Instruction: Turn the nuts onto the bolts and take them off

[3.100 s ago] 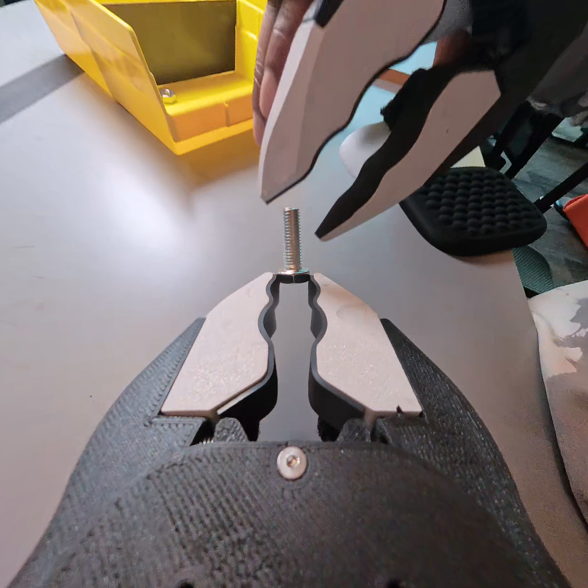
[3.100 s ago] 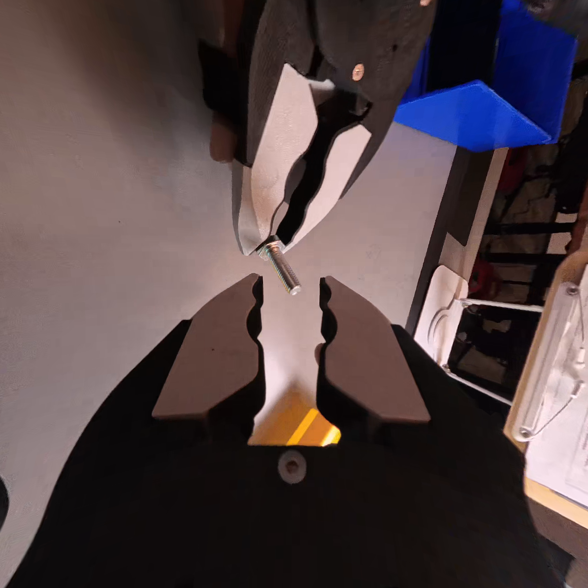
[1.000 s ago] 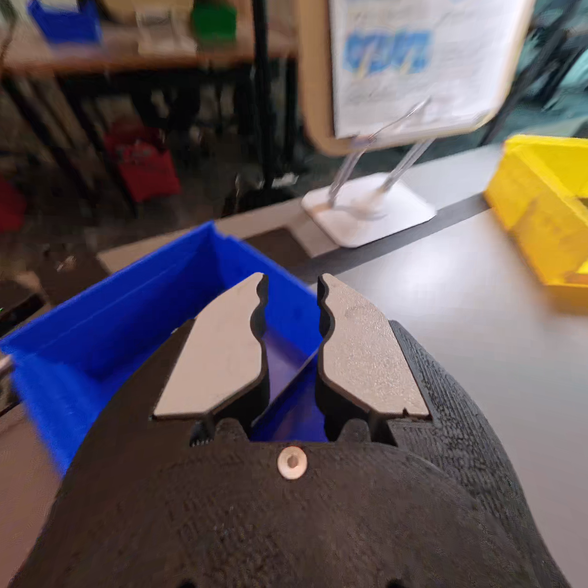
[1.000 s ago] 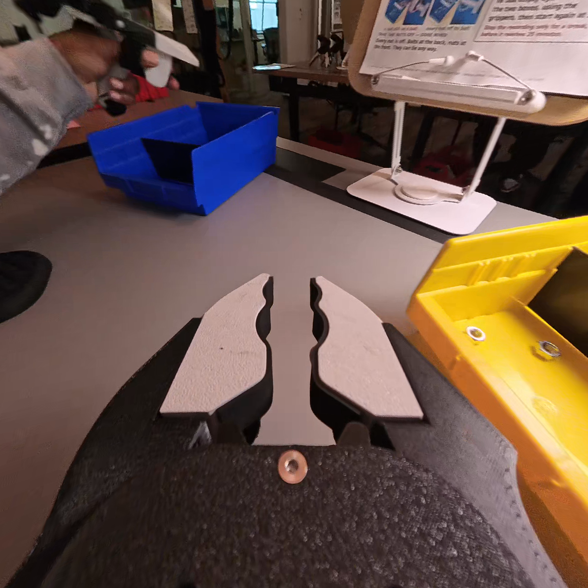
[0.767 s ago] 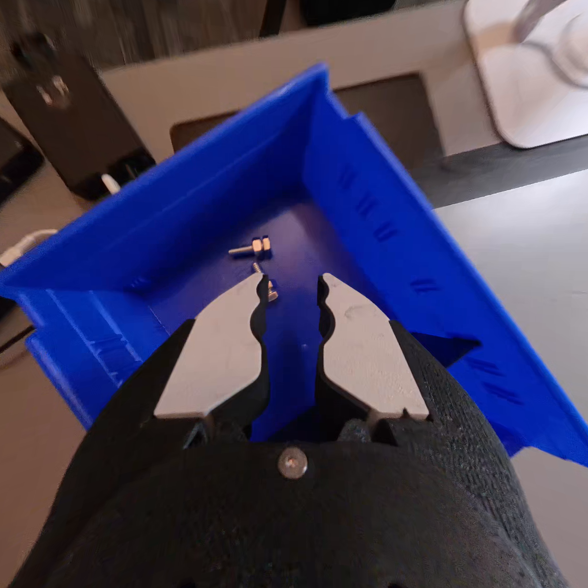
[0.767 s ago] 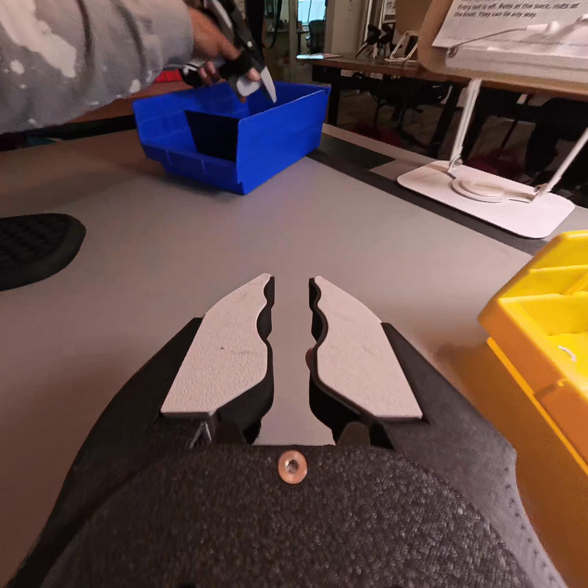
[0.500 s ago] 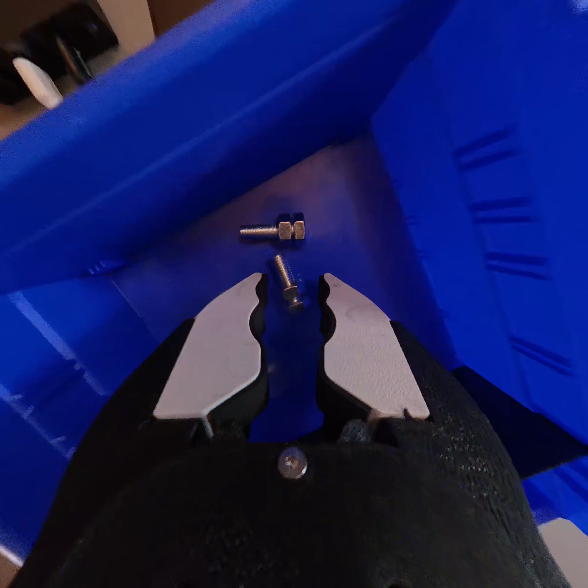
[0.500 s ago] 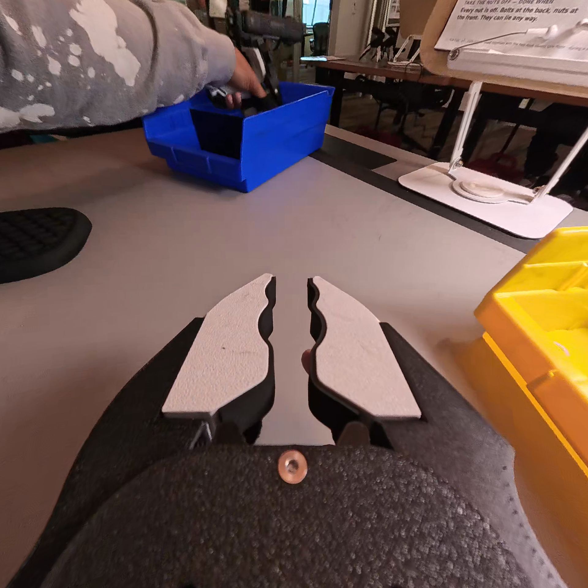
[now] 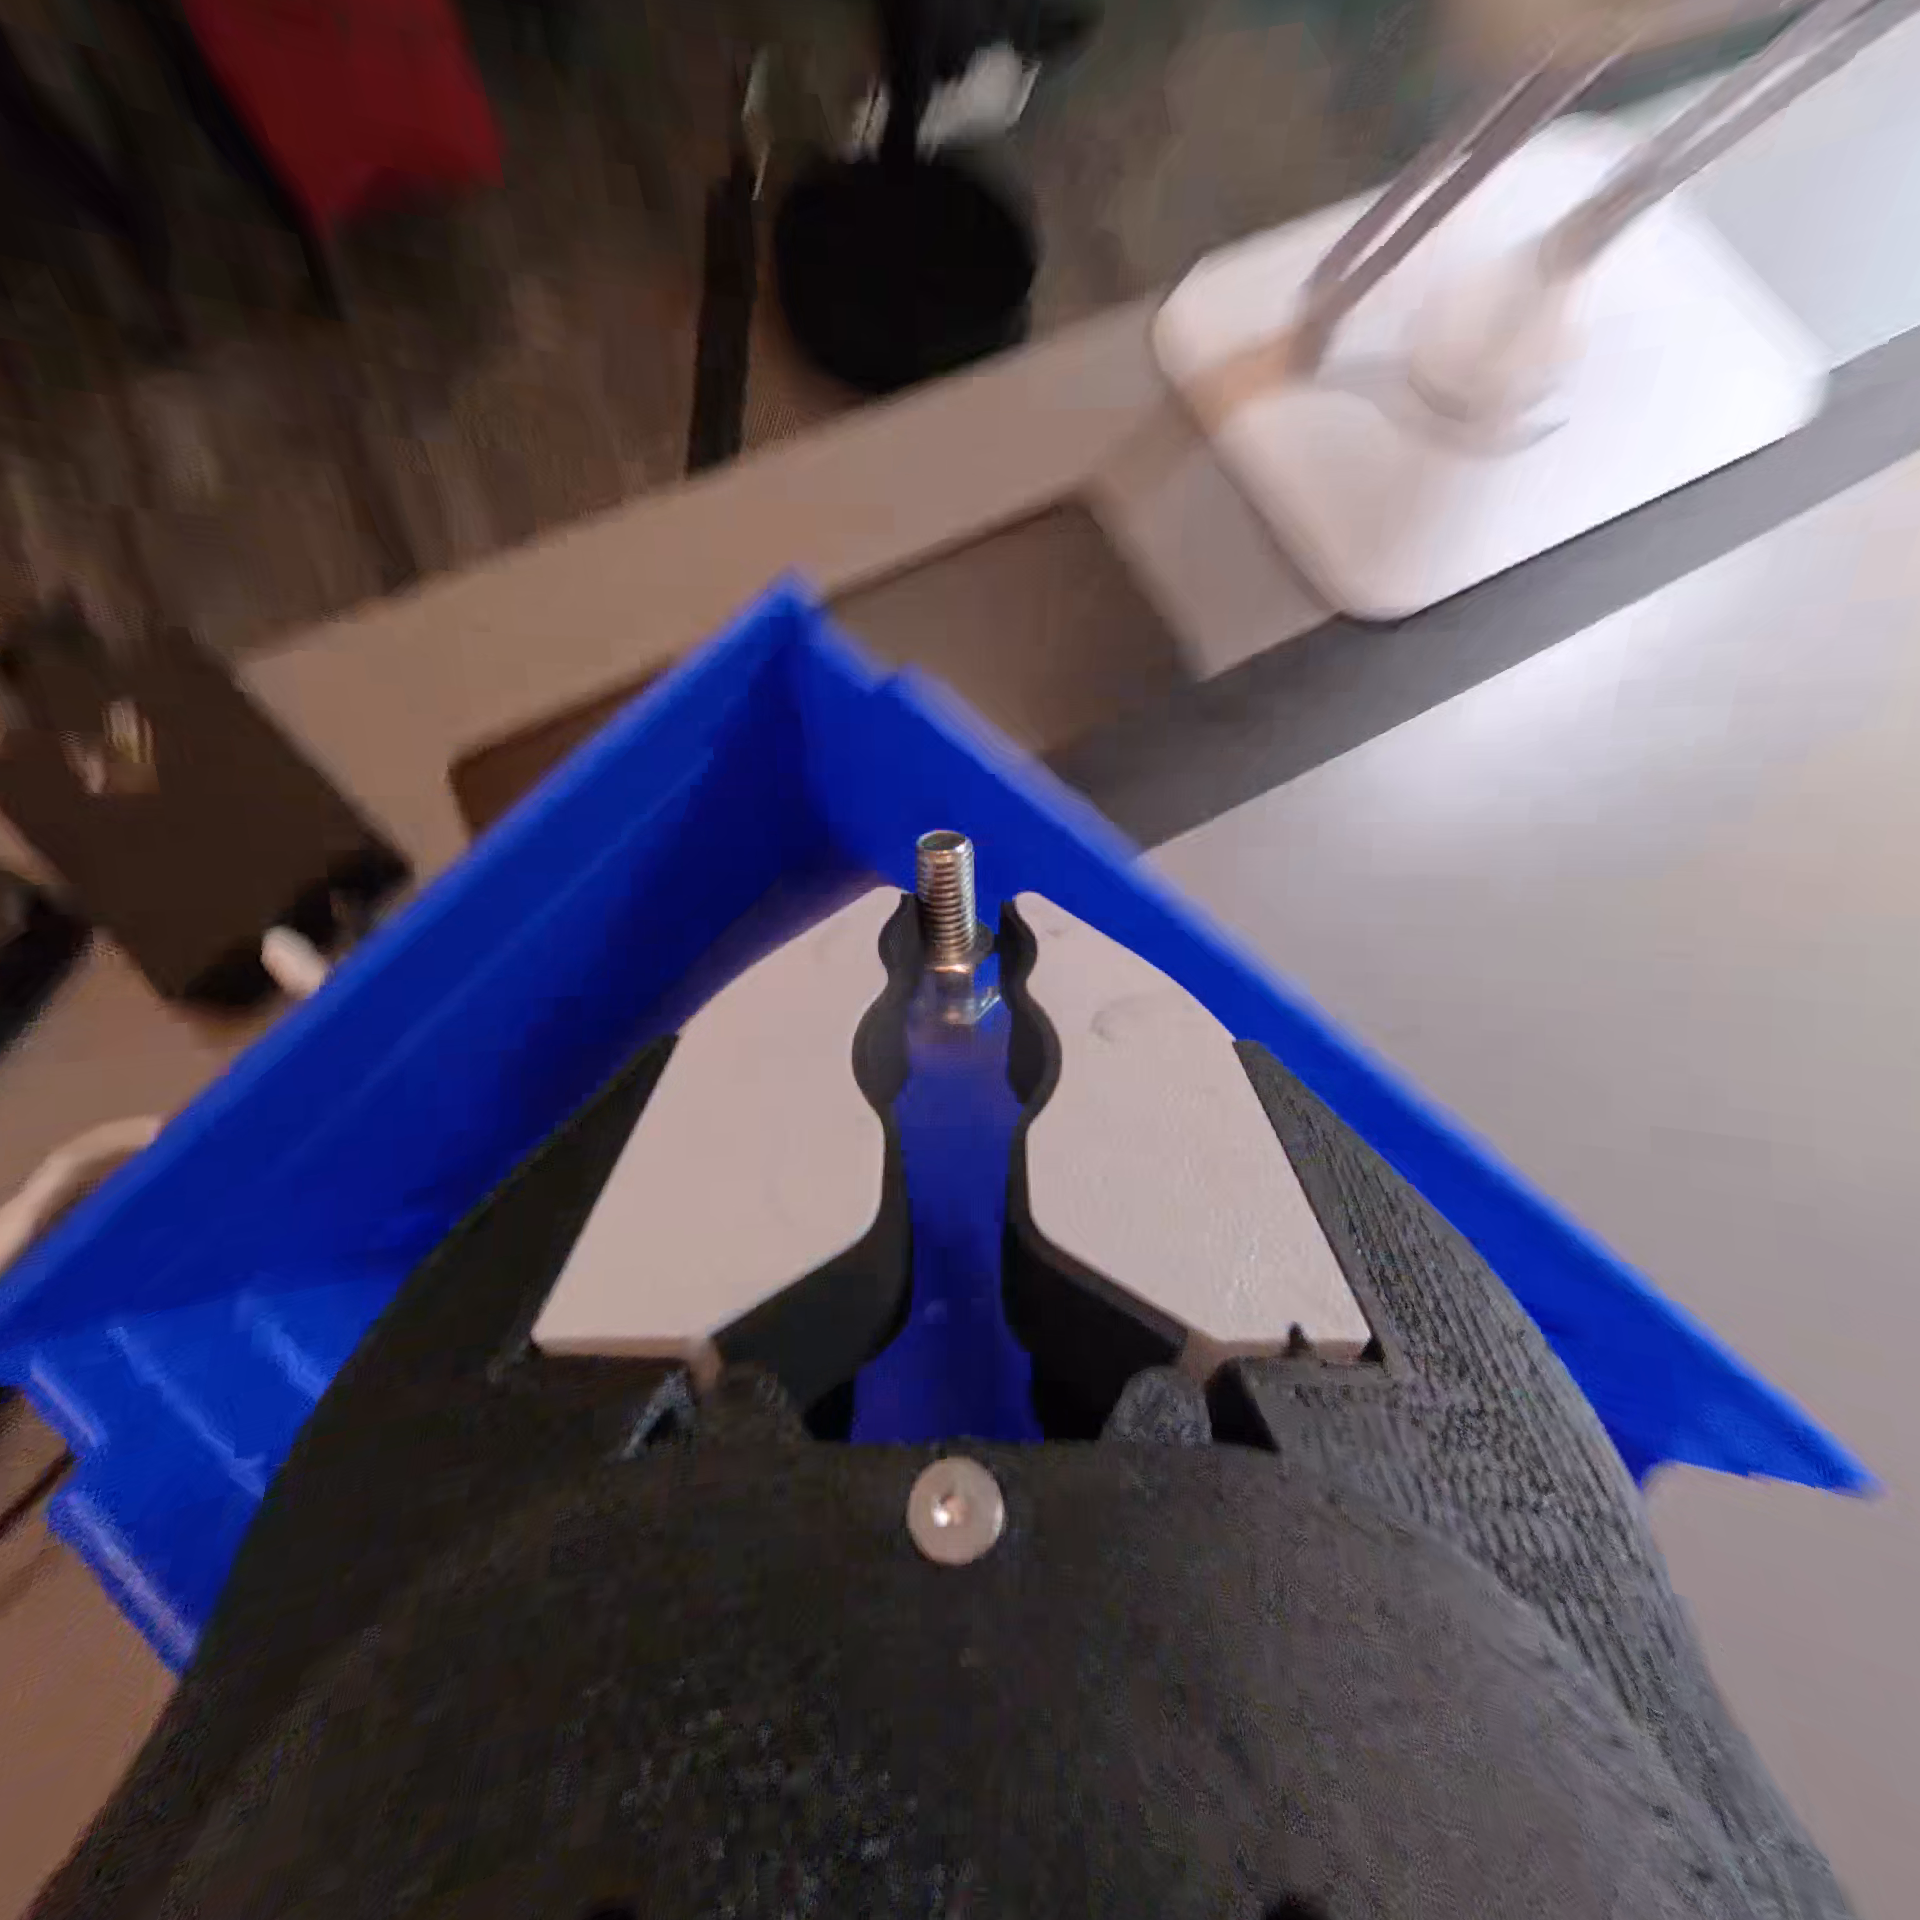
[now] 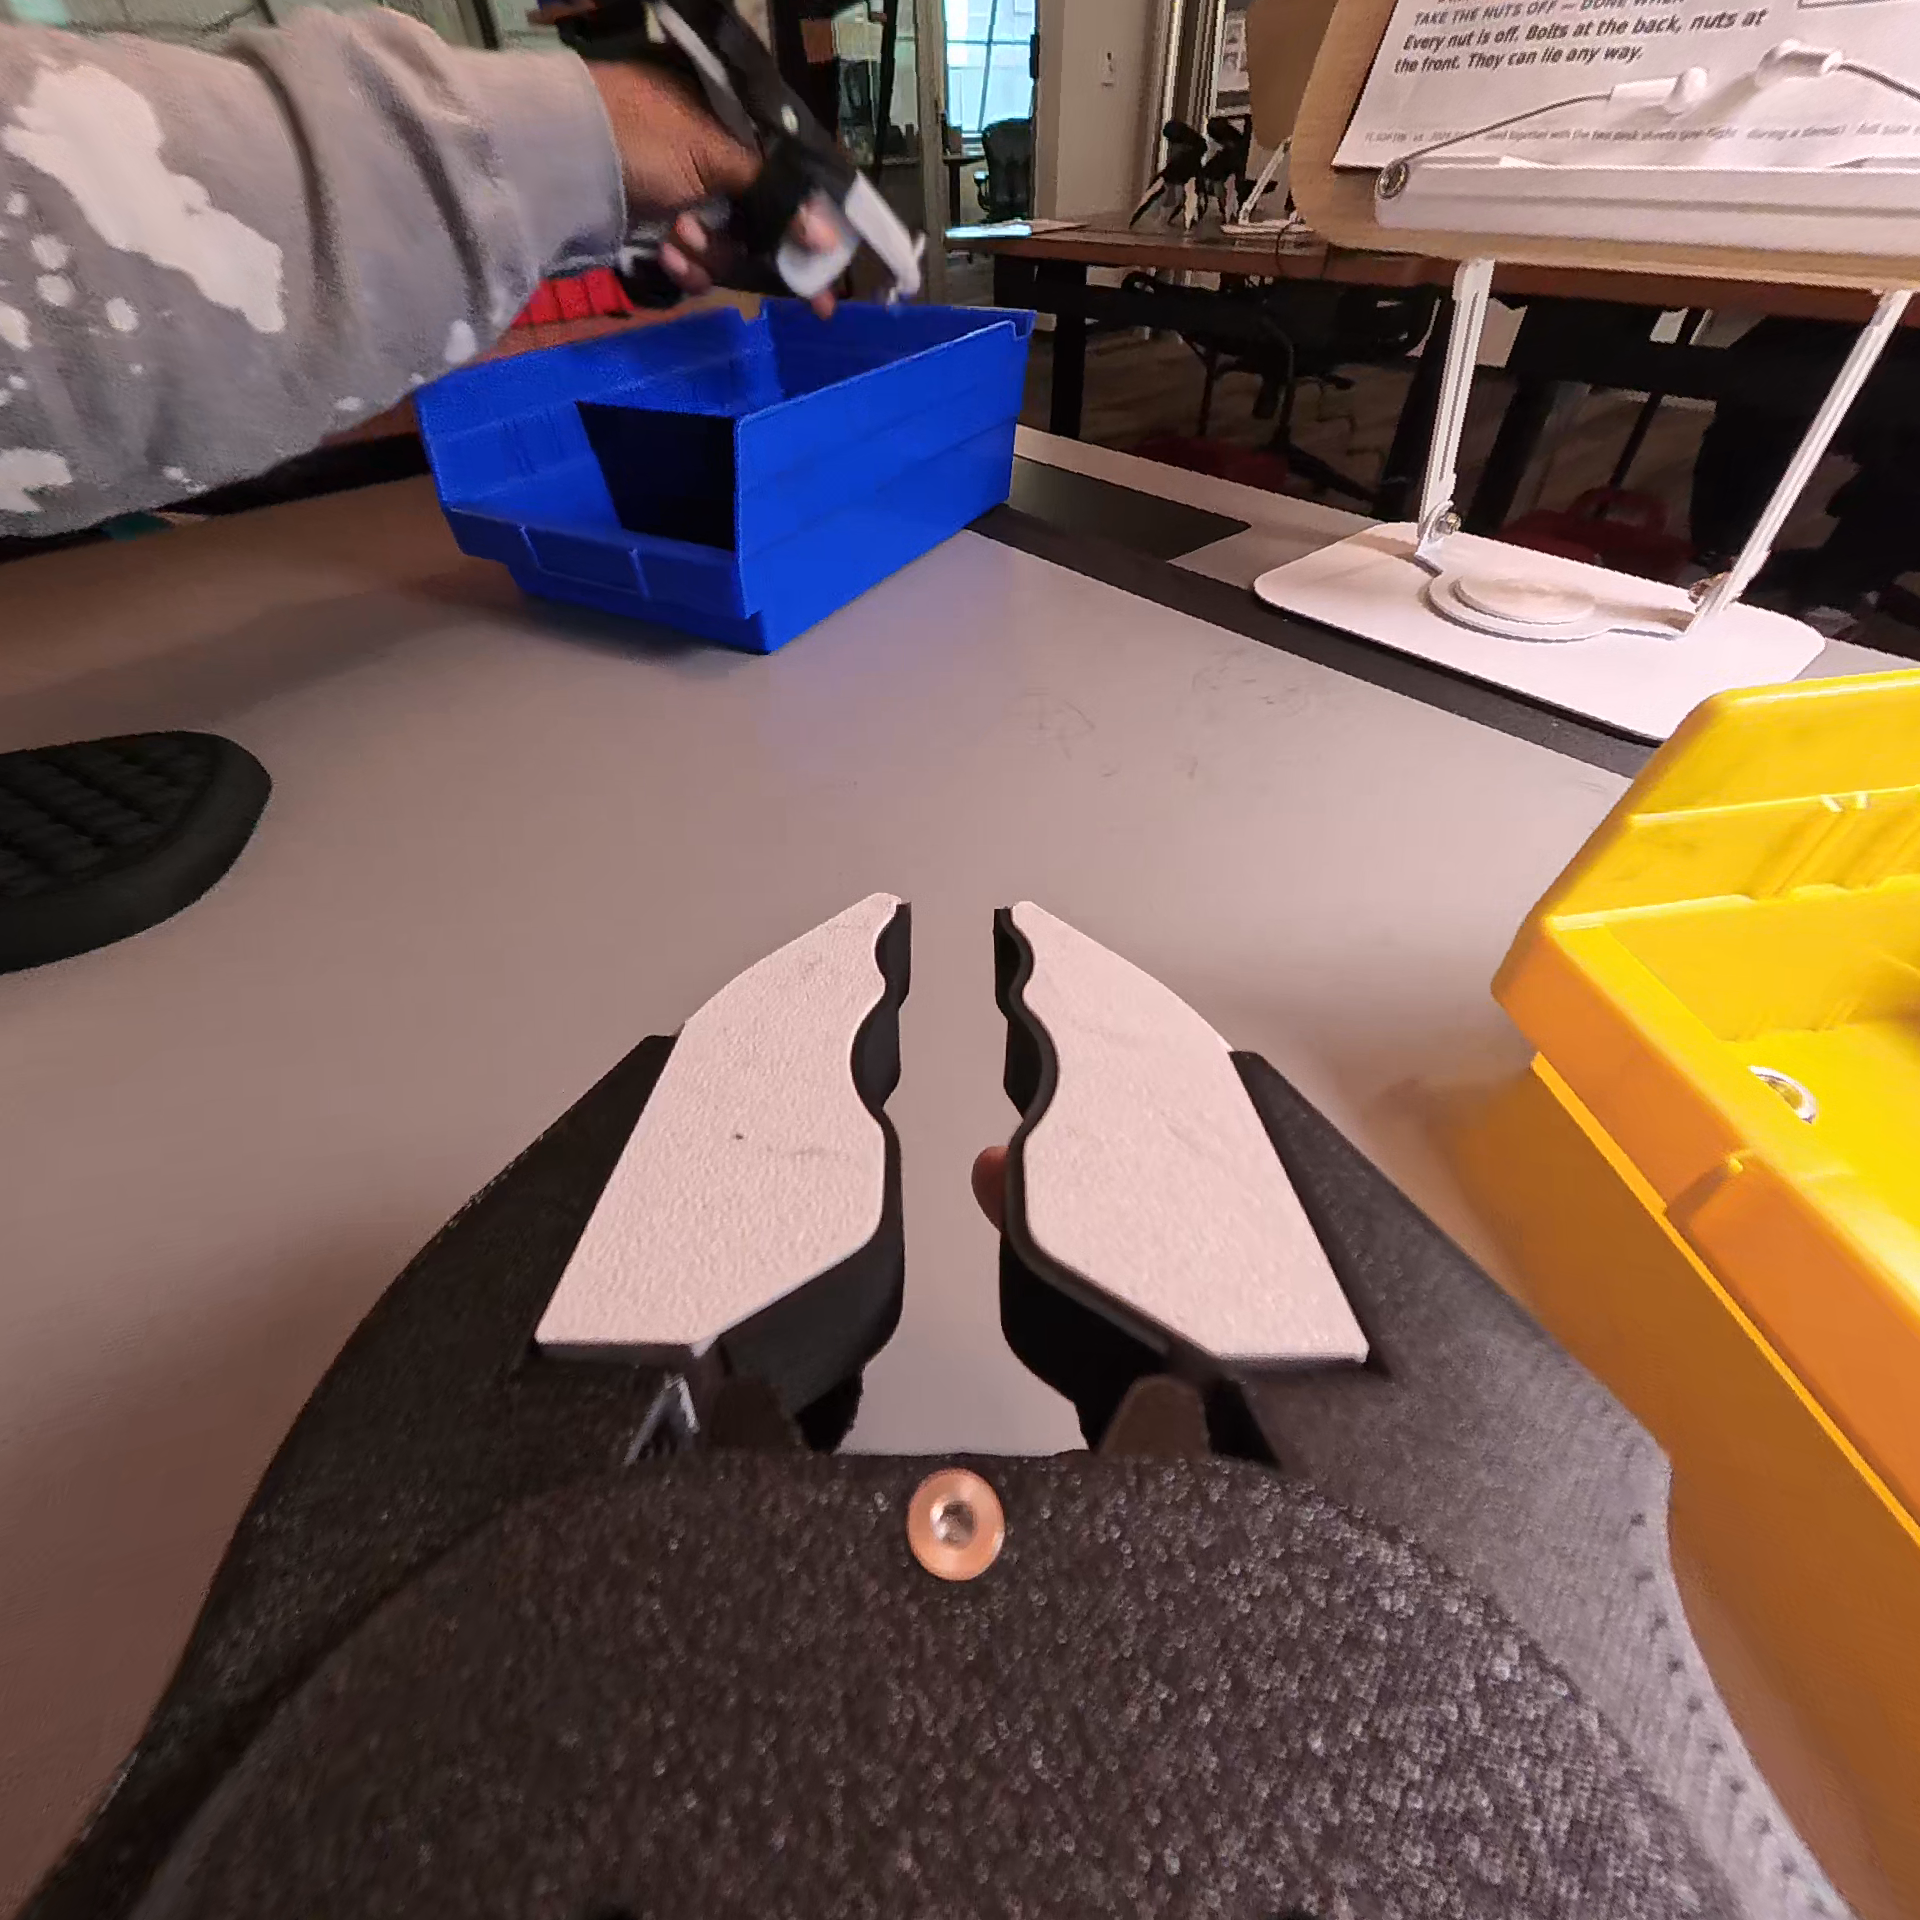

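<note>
On the table (image 10: 935, 727), one bin (image 10: 790, 447) sits toward the far left edge, another bin (image 10: 1714, 987) at the right edge, well apart. A stand's base (image 10: 1538, 623) rests near the far edge between them. A pad (image 10: 94, 831) lies at the left edge, nearer than the first bin. A nut (image 10: 1782, 1091) lies in the right-edge bin.

I see a grey table (image 10: 727, 790) under me with a dark strip (image 10: 1299, 623) running along its far edge. A white stand (image 10: 1538, 613) sits on that edge and holds up a board with a printed sheet (image 10: 1621, 94). Behind it, brown desks (image 10: 1143, 244) on black legs fill the room, with an office chair (image 10: 1003, 156) near a bright window (image 10: 987, 62) at the back. The floor beyond looks brown and dim, and the left wrist view is too blurred to add more.
</note>
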Available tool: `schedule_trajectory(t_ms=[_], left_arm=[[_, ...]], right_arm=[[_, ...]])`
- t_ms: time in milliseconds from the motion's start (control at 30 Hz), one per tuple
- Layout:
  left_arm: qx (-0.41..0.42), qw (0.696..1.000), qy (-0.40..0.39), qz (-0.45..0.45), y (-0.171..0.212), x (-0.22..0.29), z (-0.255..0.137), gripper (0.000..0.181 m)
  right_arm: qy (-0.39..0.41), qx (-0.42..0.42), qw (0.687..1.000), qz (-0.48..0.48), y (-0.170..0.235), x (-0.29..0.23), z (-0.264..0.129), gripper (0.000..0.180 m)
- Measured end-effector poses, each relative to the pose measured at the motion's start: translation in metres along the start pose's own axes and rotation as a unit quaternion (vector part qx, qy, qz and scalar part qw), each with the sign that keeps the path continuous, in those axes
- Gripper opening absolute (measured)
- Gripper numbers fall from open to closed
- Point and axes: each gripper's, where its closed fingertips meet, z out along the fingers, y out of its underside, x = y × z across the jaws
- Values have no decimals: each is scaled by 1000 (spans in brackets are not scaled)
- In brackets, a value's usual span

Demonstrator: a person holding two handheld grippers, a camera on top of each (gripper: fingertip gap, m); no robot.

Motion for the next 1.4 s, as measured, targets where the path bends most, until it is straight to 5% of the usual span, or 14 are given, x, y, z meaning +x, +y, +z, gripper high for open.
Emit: schedule_trajectory(t_ms=[33, 233, 400, 533, 1067, 1400], left_arm=[[53, 998, 23, 22, -18, 21, -16, 16], [278, 932, 153, 173, -38, 191, -99, 15], [295, 903, 245, 195, 17, 308, -103, 15], [289, 891, 288, 199, 59, 359, -98, 10], [249, 895, 306, 206, 95, 370, -75, 10], [243, 824, 496, 126, 103, 386, -102, 36]], right_arm=[[-3, 2, 1000, 3, 0, -1, 2, 15], [-26, 41, 999, -15, -37, -9, 21, 16], [-65, 103, 991, -47, -111, -35, 28, 16], [-126, 87, 987, -42, -121, -61, 43, 23], [-173, 23, 984, 15, -66, -70, 68, 9], [-347, 83, 932, 60, -87, -81, 24, 9]])
